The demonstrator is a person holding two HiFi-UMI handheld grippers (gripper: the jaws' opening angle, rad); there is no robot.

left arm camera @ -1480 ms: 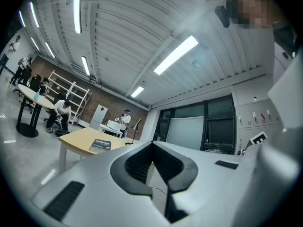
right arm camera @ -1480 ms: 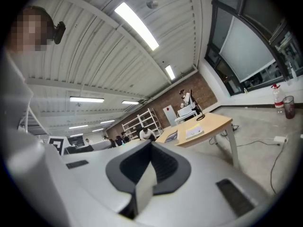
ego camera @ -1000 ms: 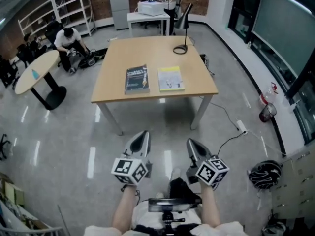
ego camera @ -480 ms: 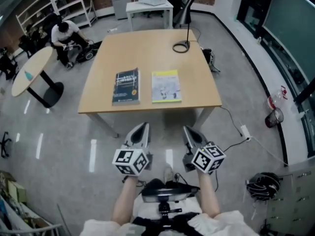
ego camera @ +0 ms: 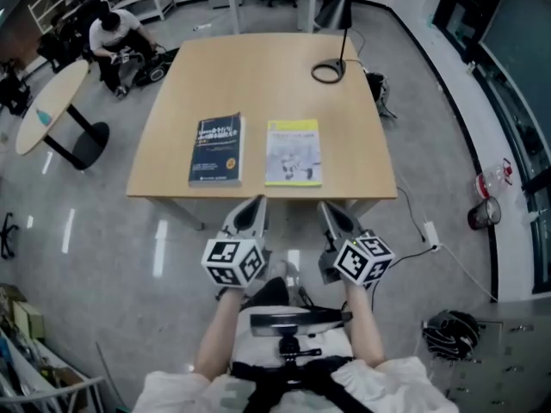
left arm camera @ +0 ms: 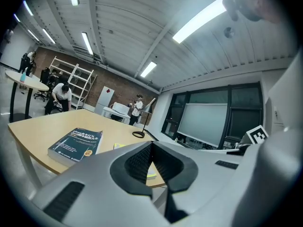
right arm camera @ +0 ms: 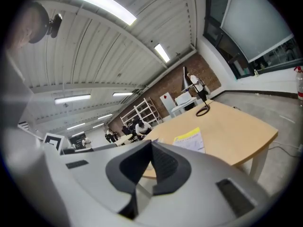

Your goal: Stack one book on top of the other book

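The bench [ego camera: 258, 76] carries both books flat near its front edge, side by side with a narrow strip of bare wood between them: the dark book [ego camera: 216, 150] on the left, the yellow book [ego camera: 294, 152] on the right.

The dark book shows a fair thickness in the left gripper view. It is probably a stiff, fairly heavy paperback that would keep its shape when lifted by one edge. The yellow book looks thinner, so likely lighter and floppier, and it may sag if pinched at a corner. Both covers look smooth and could slip. The yellow book seems the better one to move. A good hold would be mid-way along its near short edge or its spine, once that edge is drawn past the bench front so one jaw can get underneath.

The left tool [ego camera: 256, 205] and the right tool [ego camera: 327, 208] hang just short of the bench front. Both have their jaws closed together on nothing, and neither touches a book.

In the left gripper view the tool's body hides most of the yellow book. The right gripper view does not show the dark book at all. The yellow book's true thickness and the print on both covers cannot be made out.
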